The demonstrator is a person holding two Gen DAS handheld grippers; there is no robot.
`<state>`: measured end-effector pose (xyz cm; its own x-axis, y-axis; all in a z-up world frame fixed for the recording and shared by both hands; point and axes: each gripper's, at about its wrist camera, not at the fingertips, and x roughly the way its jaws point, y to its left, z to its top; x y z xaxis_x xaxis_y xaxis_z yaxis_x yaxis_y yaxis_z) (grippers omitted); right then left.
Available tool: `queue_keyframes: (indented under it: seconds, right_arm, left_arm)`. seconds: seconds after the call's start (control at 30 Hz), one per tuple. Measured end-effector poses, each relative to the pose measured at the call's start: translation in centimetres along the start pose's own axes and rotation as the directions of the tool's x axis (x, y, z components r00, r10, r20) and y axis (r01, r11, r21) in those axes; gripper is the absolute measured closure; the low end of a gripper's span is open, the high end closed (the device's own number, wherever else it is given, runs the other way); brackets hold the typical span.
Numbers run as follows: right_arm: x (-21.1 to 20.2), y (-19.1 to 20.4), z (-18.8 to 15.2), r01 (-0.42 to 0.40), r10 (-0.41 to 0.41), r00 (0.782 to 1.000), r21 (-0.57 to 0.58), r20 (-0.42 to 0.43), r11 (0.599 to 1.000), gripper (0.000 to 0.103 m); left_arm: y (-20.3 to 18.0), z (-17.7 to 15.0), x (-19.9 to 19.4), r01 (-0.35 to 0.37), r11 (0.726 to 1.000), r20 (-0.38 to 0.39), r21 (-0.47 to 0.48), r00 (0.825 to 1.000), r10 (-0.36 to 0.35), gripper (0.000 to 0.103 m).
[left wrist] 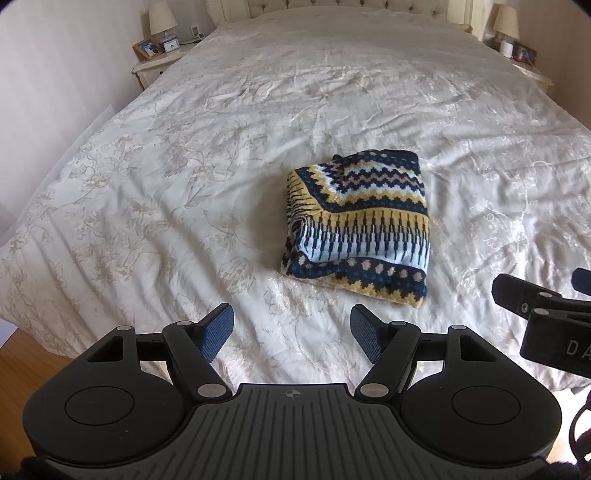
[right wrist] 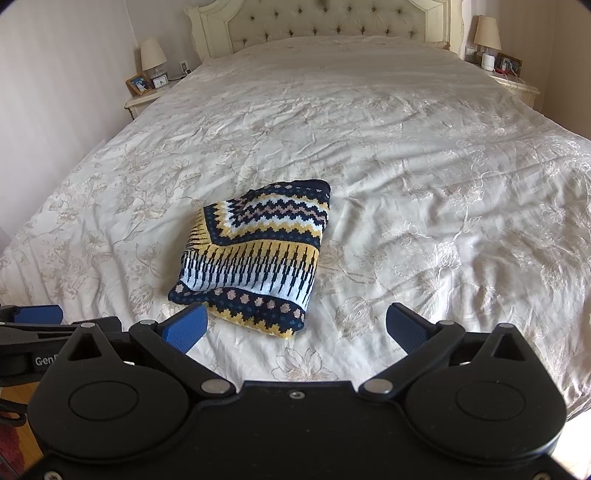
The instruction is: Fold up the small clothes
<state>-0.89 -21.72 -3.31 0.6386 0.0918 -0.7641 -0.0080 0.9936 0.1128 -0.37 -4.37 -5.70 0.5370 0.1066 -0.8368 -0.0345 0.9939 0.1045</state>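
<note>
A folded patterned sweater [right wrist: 251, 254] lies on the bed [right wrist: 424, 184] just ahead of the right gripper [right wrist: 295, 328], whose blue fingers [right wrist: 186, 326] stand apart, empty.

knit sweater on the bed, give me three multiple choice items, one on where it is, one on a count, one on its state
1. Where does the knit sweater lie?
A. on the bedspread
B. on a nightstand
C. on the floor

2. How many bedside lamps show in the right wrist view?
A. none
B. one
C. two

3. What state is the sweater in?
A. spread flat
B. folded into a compact bundle
C. gripped by a tool

Key: 1 A, it rests on the pale floral cover. 2 C, one lamp left of the headboard, another lamp right. 3 B, its layers are stacked, and the left tool and right tool are both open, clear of it.
</note>
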Motion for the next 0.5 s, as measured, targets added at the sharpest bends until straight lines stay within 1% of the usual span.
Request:
queue_keyframes:
  seconds: [0.5]
  right_arm:
    - [-0.12, -0.85, 0.11, -0.015, 0.014, 1.000, 0.022, 0.009, 1.000, 0.001]
  left_arm:
    - [-0.90, 0.41, 0.19, 0.004, 0.999, -0.002, 0.034, 1.000, -0.004, 0.034]
